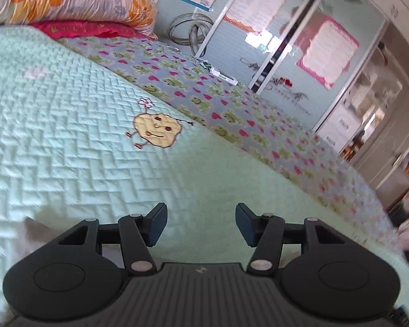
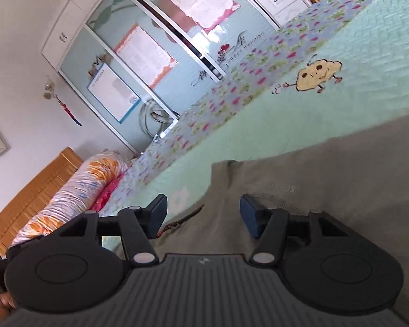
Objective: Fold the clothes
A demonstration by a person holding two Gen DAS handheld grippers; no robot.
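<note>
Grey-green garment (image 2: 300, 177) beneath gaping right gripper (image 2: 203, 216)

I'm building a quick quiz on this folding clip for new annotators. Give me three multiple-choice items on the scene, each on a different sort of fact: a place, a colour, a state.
1. Where does the garment lie?
A. on the green quilt
B. on the pillows
C. on the floor

2. What colour is the garment?
A. red
B. grey-olive
C. white

3. How does the right gripper stand?
A. shut on the garment
B. shut on nothing
C. open, holding nothing

Answers:
1. A, the right wrist view shows it spread on the green quilt, well away from the pillows.
2. B, its cloth is a dull grey-olive against the pale green.
3. C, its fingers stand wide apart over the garment with no cloth between them.
</note>
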